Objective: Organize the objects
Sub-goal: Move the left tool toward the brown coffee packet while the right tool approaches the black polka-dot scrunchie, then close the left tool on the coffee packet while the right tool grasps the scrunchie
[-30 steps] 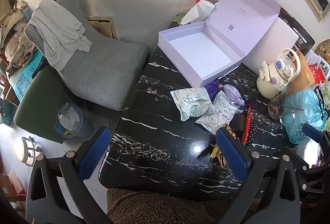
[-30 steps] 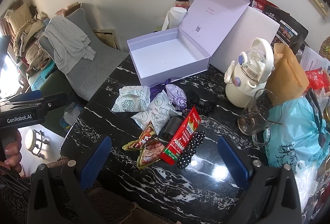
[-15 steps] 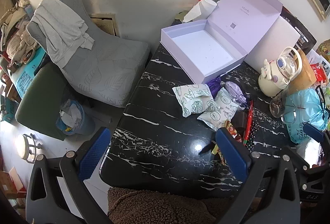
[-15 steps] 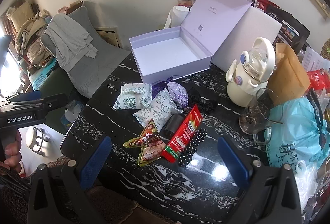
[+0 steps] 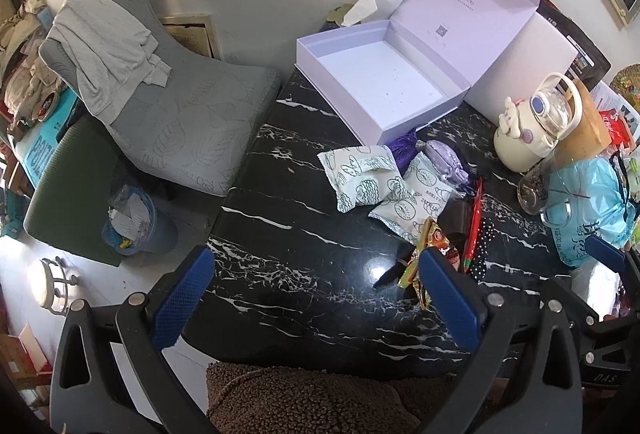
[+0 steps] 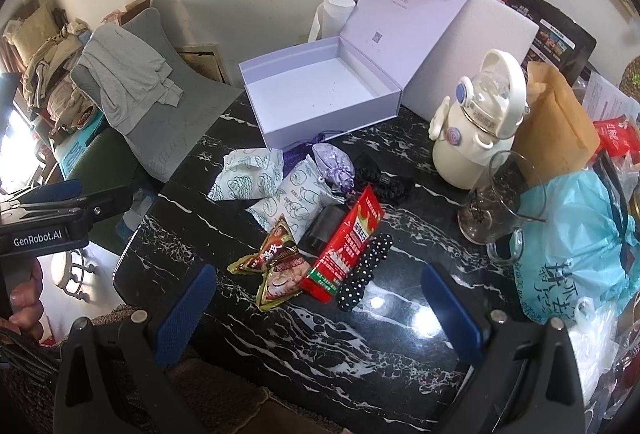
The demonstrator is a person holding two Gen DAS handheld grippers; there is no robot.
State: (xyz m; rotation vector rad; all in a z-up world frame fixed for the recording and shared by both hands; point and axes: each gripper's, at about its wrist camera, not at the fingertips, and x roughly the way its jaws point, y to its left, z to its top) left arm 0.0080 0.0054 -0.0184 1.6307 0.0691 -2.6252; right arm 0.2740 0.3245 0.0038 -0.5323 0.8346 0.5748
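Note:
An open, empty lilac box (image 5: 384,86) (image 6: 320,94) stands at the back of the black marble table (image 5: 300,234) (image 6: 400,334), its lid up. In front of it lie two white-green snack packets (image 5: 360,174) (image 6: 248,176), a purple pouch (image 6: 332,170), a black scrunchie (image 6: 384,182), a red packet (image 6: 348,246), a brown-gold snack packet (image 6: 276,262), a small black box (image 6: 324,226) and a polka-dot item (image 6: 366,270). My left gripper (image 5: 316,290) is open and empty over the table's front left. My right gripper (image 6: 320,310) is open and empty just short of the pile.
A cream kettle-shaped bottle (image 6: 476,130), a glass mug (image 6: 496,202), a brown paper bag (image 6: 556,130) and a blue plastic bag (image 6: 580,234) crowd the table's right side. A grey cushioned chair (image 5: 180,114) and a bin (image 5: 132,218) stand left of the table.
Both grippers have shifted slightly left and back, so the box and pile sit a little further right in the views. Nothing on the table has moved.

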